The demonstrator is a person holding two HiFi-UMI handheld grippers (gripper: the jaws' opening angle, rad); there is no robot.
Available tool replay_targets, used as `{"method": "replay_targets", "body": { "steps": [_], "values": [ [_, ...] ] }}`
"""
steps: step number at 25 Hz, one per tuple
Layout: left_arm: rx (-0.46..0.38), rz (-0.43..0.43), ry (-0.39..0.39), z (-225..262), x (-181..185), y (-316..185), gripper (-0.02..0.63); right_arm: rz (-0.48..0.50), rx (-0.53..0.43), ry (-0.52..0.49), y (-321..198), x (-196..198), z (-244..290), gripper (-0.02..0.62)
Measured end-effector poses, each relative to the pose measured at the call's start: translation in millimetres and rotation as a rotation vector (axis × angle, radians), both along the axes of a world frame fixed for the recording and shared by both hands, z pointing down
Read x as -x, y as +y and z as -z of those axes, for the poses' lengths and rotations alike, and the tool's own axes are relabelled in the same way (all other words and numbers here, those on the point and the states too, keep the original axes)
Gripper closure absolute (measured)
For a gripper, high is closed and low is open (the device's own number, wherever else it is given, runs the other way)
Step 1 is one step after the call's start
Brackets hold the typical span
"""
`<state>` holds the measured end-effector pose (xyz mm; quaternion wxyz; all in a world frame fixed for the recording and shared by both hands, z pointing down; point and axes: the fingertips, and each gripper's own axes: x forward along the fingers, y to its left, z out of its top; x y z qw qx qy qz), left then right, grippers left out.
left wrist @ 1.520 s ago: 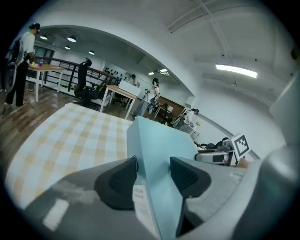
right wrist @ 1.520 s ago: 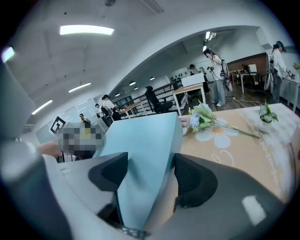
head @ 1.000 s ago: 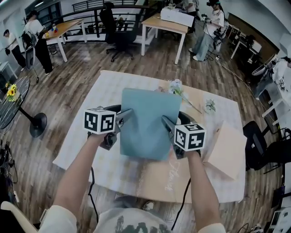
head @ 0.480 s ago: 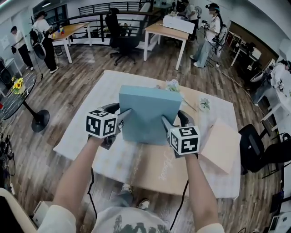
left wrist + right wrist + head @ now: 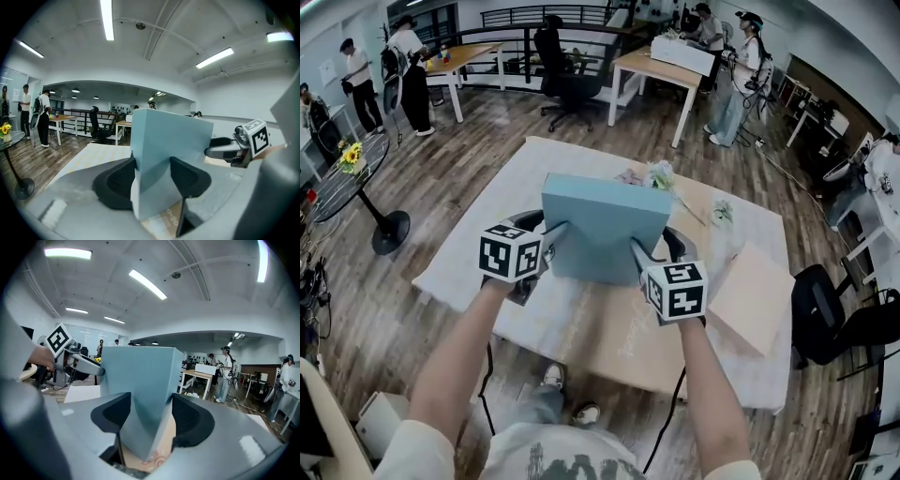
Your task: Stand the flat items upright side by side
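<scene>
A flat light-blue box (image 5: 605, 225) is held above the table between both grippers, tipped up so its top edge faces me. My left gripper (image 5: 551, 236) is shut on its left edge, and the left gripper view shows the box (image 5: 168, 140) pinched between the dark pads (image 5: 117, 180). My right gripper (image 5: 639, 251) is shut on the right edge; its jaws have just been closing a little on the box (image 5: 140, 376). A flat beige card with script (image 5: 619, 342) lies on the table below the box.
The table (image 5: 469, 253) has a pale cloth. A tan flat box (image 5: 750, 295) lies at its right. Artificial flowers (image 5: 661, 175) and a second sprig (image 5: 722, 211) lie behind the blue box. A black chair (image 5: 834, 309) stands off the right edge. People stand far back.
Both grippers have tipped the blue box from a low slant to nearly upright and carried it a little away from me. The hold on it is unchanged.
</scene>
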<state>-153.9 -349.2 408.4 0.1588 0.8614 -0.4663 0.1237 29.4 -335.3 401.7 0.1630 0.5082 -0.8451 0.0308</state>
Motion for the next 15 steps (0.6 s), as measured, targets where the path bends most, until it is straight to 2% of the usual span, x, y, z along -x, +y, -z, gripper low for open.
{"method": "replay_targets", "body": {
  "steps": [10, 15],
  "values": [
    [0.004, 0.048, 0.011, 1.3, 3.6, 0.3, 0.371, 0.144, -0.005, -0.027, -1.6, 0.7, 2.3, 0.313],
    [-0.006, 0.075, 0.014, 0.4, 2.0, -1.5, 0.371, 0.237, 0.017, -0.072, -5.4, -8.3, -4.7, 0.280]
  ]
}}
